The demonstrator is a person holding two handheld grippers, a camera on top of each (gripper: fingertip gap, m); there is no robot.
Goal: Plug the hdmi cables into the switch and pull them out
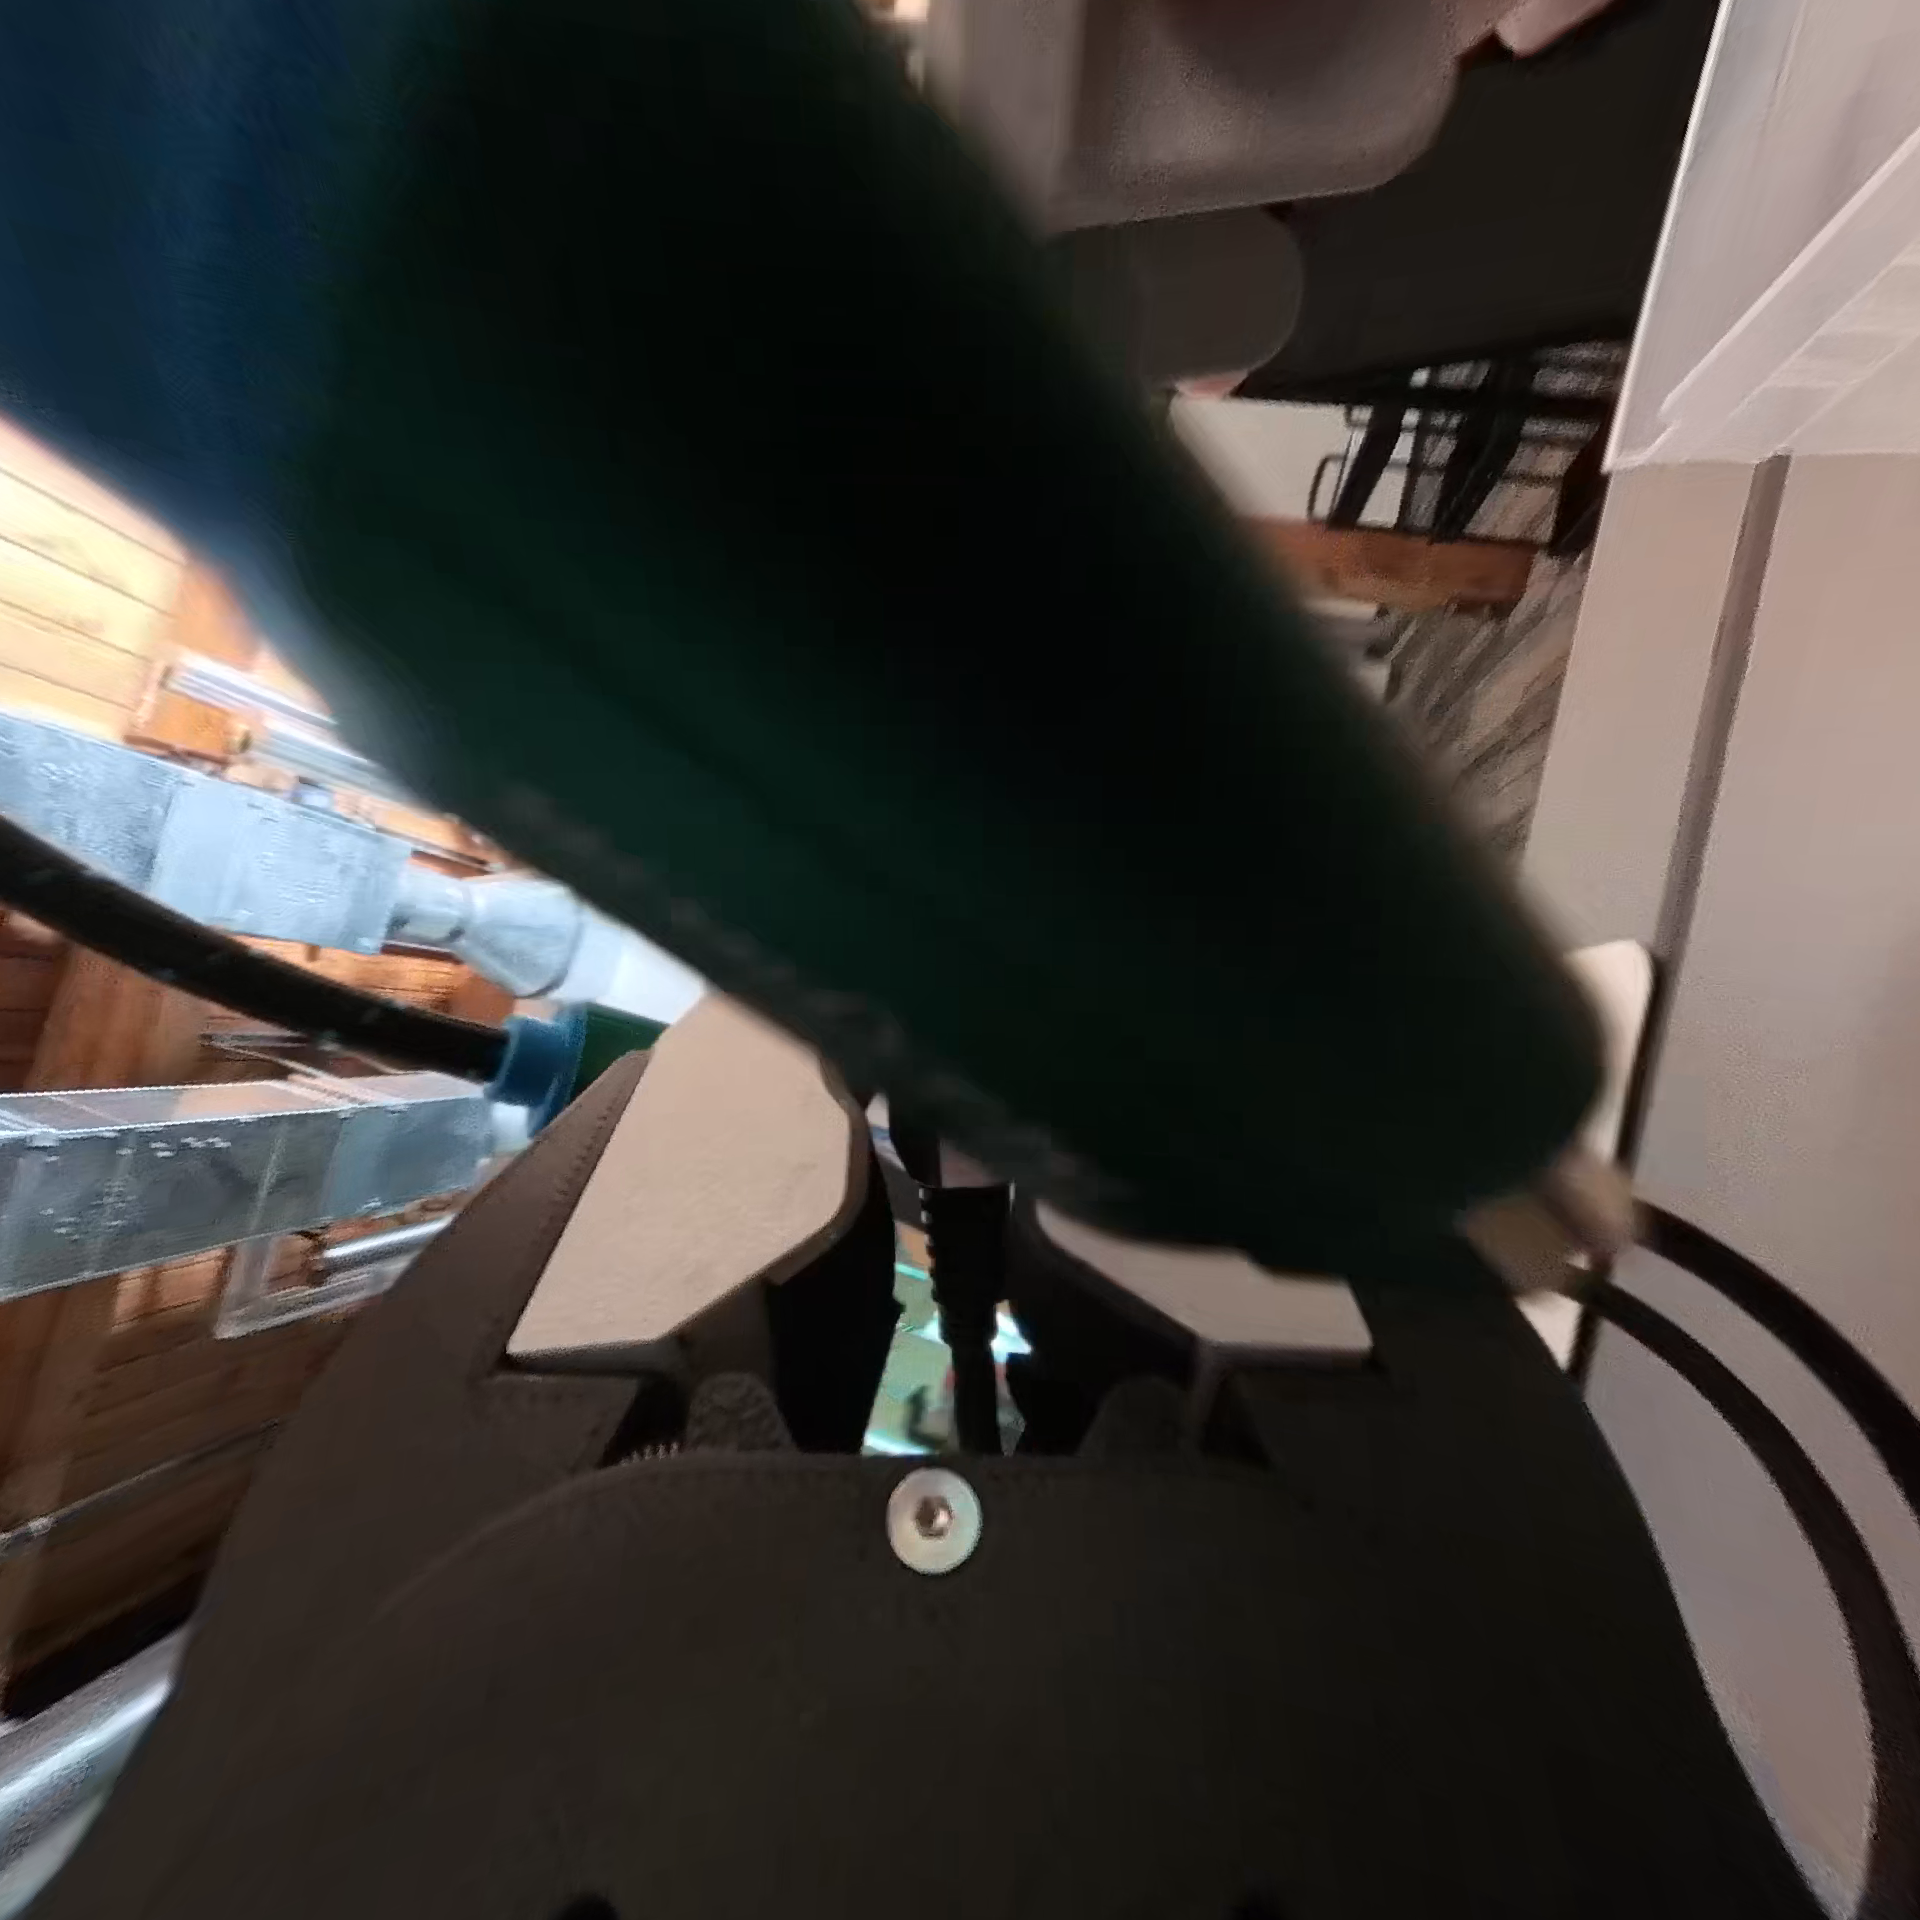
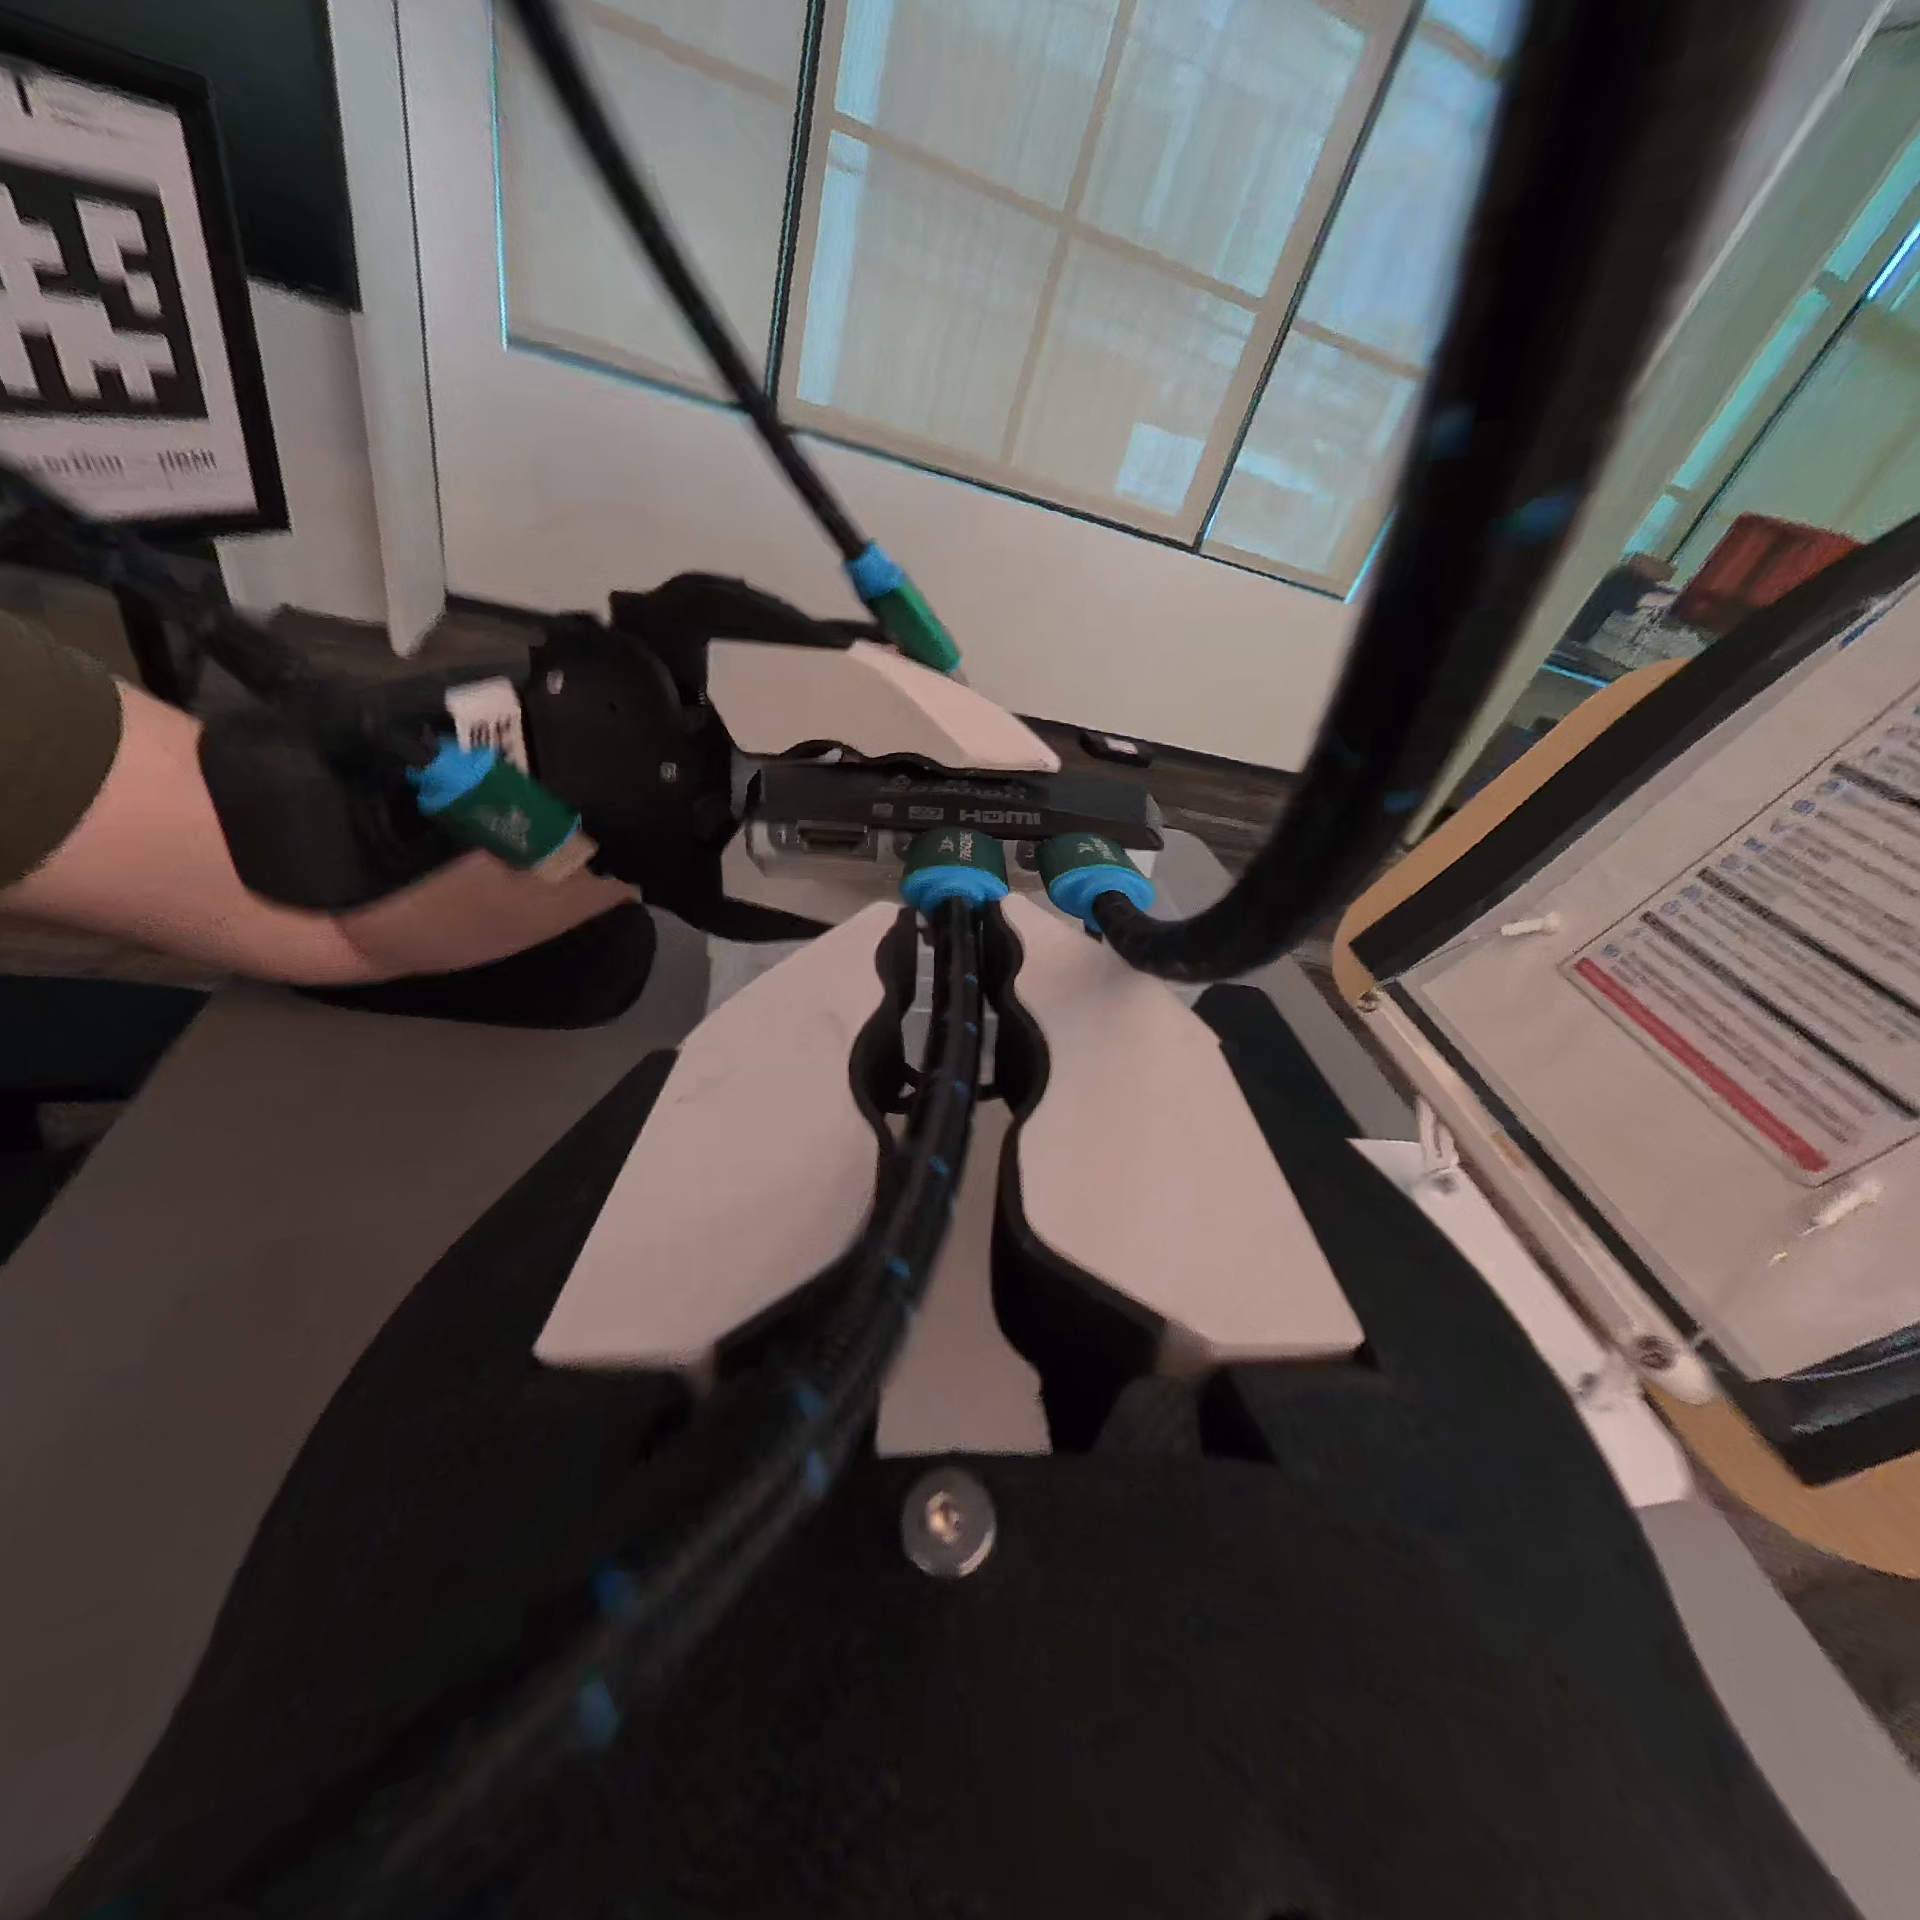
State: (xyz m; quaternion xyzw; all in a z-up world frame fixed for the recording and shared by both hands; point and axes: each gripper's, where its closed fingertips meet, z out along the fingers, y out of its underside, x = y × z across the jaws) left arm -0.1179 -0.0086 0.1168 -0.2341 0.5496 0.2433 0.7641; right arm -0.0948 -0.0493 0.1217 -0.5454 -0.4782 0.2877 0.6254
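A black HDMI switch (image 2: 966, 816) lies just ahead in the right wrist view. My left gripper (image 2: 997, 769) comes in from the left and is shut on it, one white finger over its top. Two green plugs with blue collars sit in its front: the middle plug (image 2: 951, 857) and the right plug (image 2: 1081, 868). The left port (image 2: 826, 836) is empty. My right gripper (image 2: 951, 925) is shut on the braided cable (image 2: 935, 1091) just behind the middle plug. A loose green plug (image 2: 509, 821) hangs by the gloved hand. It blurs across most of the left wrist view (image 1: 831, 571), hiding my left gripper's (image 1: 914, 1143) tips.
Another green plug (image 2: 904, 613) meets the switch's far side. A thick black cable (image 2: 1455, 520) loops up on the right. An open screen (image 2: 1662, 987) stands on a round wooden table (image 2: 1455, 810) at right. The grey tabletop (image 2: 260, 1195) lies below. A window (image 2: 1091, 260) is behind.
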